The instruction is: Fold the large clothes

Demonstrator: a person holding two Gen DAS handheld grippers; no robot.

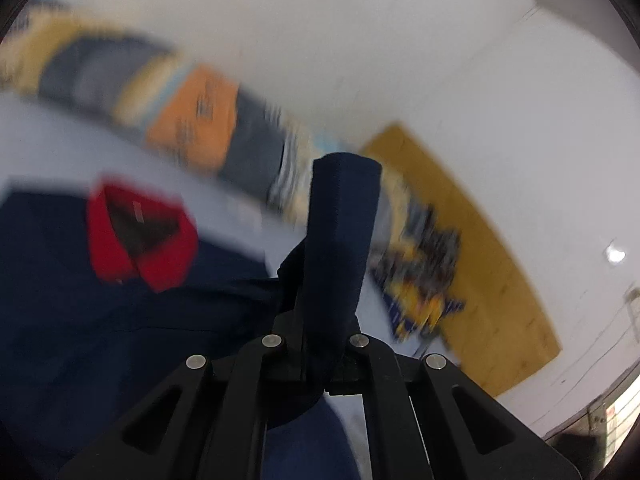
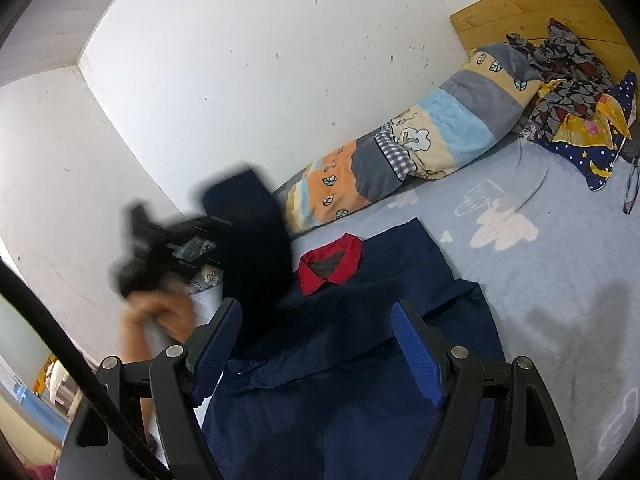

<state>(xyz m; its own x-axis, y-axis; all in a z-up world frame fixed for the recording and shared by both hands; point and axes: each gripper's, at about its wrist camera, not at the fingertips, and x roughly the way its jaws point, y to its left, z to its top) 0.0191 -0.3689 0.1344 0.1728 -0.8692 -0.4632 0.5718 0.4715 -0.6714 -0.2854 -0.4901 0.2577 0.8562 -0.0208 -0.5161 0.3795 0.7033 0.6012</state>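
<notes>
A navy shirt [image 2: 360,380] with a red collar [image 2: 332,260] lies spread on the pale blue bed sheet [image 2: 560,280]. My right gripper [image 2: 316,350] hangs just above the shirt's middle, jaws wide apart with nothing between its blue pads [image 2: 416,356]. My left gripper [image 1: 344,168] is shut, and a bunch of the navy shirt [image 1: 292,276] is pinched low between its fingers. In the right wrist view the left gripper [image 2: 240,204] is a blurred shape left of the collar, lifting a fold of navy cloth, with a person's hand [image 2: 160,312] behind it.
A rolled patchwork quilt [image 2: 420,140] runs along the white wall [image 2: 240,80]. Crumpled patterned clothes [image 2: 580,100] lie by the wooden headboard [image 2: 540,4]. A pair of glasses [image 2: 632,184] rests at the sheet's far right. The sheet stretches bare to the right of the shirt.
</notes>
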